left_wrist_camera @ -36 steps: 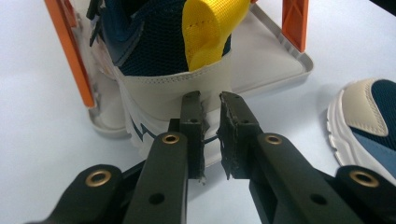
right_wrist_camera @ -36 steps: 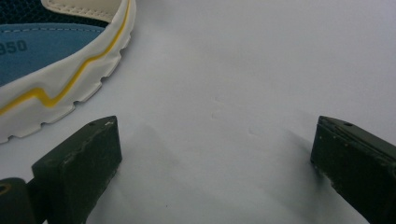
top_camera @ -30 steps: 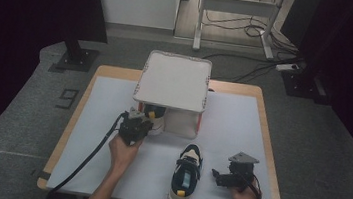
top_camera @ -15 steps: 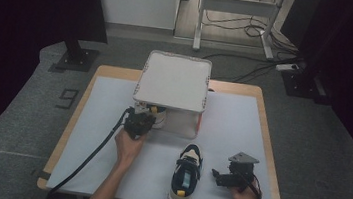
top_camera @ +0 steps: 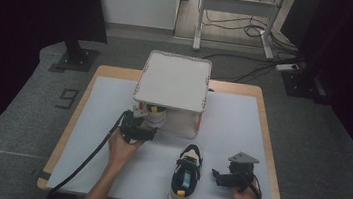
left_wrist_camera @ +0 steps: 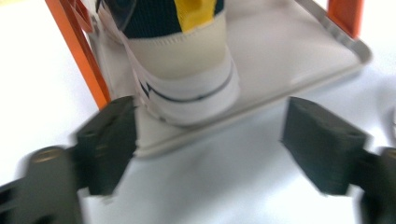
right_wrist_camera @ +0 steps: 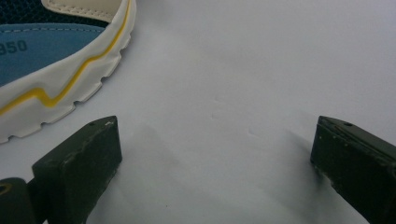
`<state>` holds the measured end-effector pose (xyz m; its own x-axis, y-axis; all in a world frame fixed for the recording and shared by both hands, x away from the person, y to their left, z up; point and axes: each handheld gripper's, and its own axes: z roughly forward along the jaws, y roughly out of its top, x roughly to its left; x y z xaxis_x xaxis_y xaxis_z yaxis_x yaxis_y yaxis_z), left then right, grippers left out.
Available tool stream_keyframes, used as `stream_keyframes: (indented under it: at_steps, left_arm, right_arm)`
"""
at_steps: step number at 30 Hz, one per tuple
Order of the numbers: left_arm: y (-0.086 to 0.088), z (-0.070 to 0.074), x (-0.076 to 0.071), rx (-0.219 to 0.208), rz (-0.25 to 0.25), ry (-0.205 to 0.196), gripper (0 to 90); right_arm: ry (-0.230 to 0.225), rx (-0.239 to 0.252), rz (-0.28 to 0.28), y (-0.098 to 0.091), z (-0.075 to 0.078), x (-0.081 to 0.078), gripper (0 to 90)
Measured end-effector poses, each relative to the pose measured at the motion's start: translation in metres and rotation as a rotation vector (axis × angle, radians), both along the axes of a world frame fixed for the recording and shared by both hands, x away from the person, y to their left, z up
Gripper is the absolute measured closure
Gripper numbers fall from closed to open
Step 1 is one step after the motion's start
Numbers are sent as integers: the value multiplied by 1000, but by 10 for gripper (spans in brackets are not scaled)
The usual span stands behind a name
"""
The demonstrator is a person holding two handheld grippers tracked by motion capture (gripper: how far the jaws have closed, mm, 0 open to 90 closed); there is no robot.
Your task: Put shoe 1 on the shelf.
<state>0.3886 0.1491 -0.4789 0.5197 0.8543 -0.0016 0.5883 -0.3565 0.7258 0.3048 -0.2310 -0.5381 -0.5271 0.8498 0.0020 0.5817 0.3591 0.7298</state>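
White sole, yellow tab, dark knit collar: that's the shoe on the rack (left_wrist_camera: 187,60), heel towards us, sitting on the lower shelf (left_wrist_camera: 299,70) of the little orange-legged shoe rack (top_camera: 176,82) at the back of the surface (top_camera: 232,126). And the left gripper (left_wrist_camera: 208,149) has just let go! Its jaws have just been opening and now stand spread wide, nothing between them but bare surface, the heel just beyond the tips. From above you can see the left hand (top_camera: 124,146) low at the rack's front left corner, gripper nose right at the shelf edge.

So that's one shoe home, by the look of it, though its toe end is hidden under the rack's top tray and I can't tell how squarely it sits.

Over on the right, the second shoe (top_camera: 185,173) lies out on the open surface, toe towards the rack, heel near the front edge. The right gripper (top_camera: 221,177) rests just beside it, to its right, jaws spread and empty; in the right gripper view the shoe's white, yellow-striped sole shows off to the left of the jaws, not between them.

Halfway, I'd call it. What's left is this second shoe: it has to be gripped, lifted and slid in beside its partner, and there looks to be room on that shelf.
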Motion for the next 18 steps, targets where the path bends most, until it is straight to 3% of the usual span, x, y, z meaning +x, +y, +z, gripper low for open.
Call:
stream_keyframes:
  at_steps: [6, 8, 18]
  left_arm:
    - [19, 6, -22, 0, -68, 32, 46]
    - [27, 5, -31, 21, -79, 30, 0]
    - [67, -12, -65, 16, -90, -4, 0]
  right_arm:
    - [0, 0, 0, 0, 0, 0, 11]
    - [0, 0, 0, 0, 0, 0, 11]
    - [0, 0, 0, 0, 0, 0, 11]
